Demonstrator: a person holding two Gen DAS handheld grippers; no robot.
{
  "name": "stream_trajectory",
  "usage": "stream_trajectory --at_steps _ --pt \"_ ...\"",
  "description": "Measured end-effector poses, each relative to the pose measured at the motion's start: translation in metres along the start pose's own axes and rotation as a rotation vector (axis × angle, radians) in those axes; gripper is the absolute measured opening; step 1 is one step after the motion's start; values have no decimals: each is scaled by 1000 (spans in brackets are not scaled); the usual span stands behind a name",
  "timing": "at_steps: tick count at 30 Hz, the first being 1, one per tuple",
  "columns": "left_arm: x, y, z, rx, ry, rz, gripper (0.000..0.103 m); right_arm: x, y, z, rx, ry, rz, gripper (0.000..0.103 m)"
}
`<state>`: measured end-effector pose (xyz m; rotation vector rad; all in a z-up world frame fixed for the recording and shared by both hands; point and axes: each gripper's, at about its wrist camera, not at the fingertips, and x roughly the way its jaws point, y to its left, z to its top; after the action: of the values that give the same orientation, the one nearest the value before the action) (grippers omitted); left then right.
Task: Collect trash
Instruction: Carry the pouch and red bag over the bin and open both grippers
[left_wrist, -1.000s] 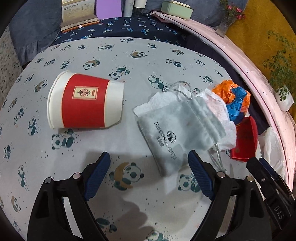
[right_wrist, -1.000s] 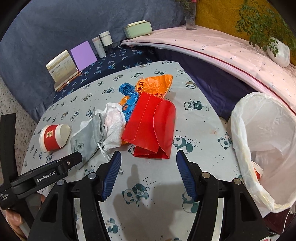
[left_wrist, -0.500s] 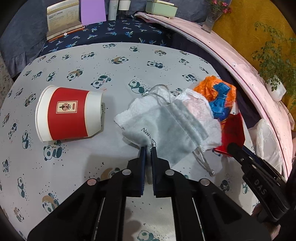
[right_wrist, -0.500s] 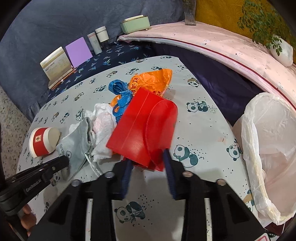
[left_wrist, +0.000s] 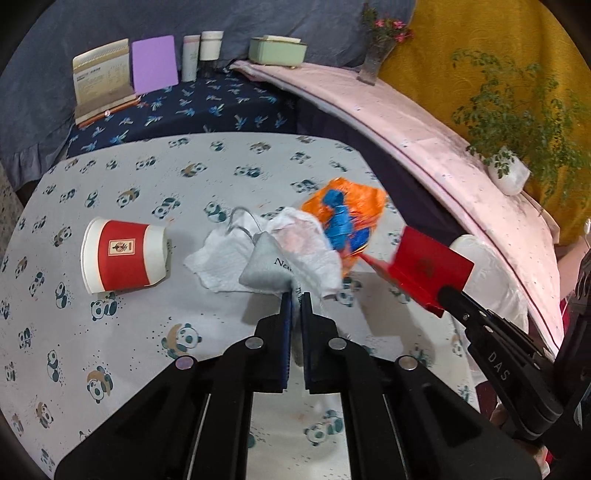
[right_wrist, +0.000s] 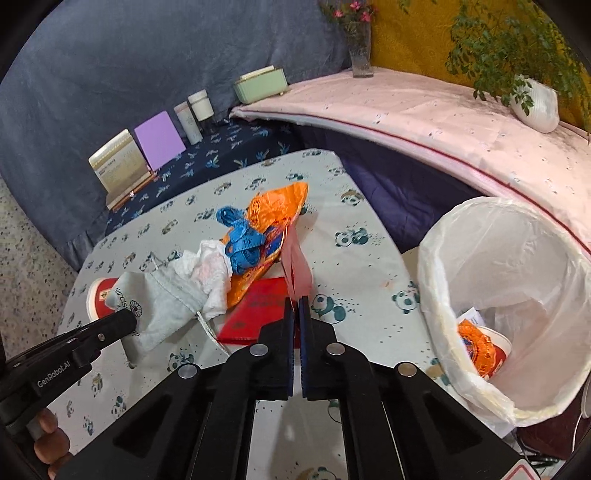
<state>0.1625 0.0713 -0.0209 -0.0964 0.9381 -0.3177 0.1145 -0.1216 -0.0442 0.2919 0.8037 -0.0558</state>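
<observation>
Panda-print cloth covers the desk that fills my left wrist view, with a dark blue backdrop across the top of the frame. At lower centre my left hand-held gripper is clenched on the near edge of the grey drawstring pouch, which drags a crumpled white tissue along with it. I judge I took the pouch by its edge so it lifts free of the heap. Left of centre a red paper cup lies on its side, untouched. Right of centre sits the orange wrapper with a blue tape tangled on it, and further right the red envelope hangs tilted off the desk.

From the right wrist view, the same desk runs through the middle, and the lined trash bin stands open at the right of the frame, just beside the desk edge, already holding some scraps. My right hand-held gripper at lower centre is closed tight on the envelope's pale flap, its red body drooping left below. The orange wrapper and pouch sit left of centre. Holding each piece by an edge should let me swing both toward the bin.
</observation>
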Motion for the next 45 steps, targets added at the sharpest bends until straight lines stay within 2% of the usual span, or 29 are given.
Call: stream_trajectory --at_steps 8,20,36,45 --pt "-26 -39 -5 71 -37 -49 4 -40 -18 1 24 -74 -4 1" --pt "-49 -115 -3 200 -73 -146 4 -83 -73 -1 112 -157 -55 1" --pt "-34 -227 -13 380 -45 -269 4 -112 -167 -19 263 -189 -173 1" --pt "-10 -256 -16 412 5 -306 4 -107 -193 -26 306 -168 -202 1"
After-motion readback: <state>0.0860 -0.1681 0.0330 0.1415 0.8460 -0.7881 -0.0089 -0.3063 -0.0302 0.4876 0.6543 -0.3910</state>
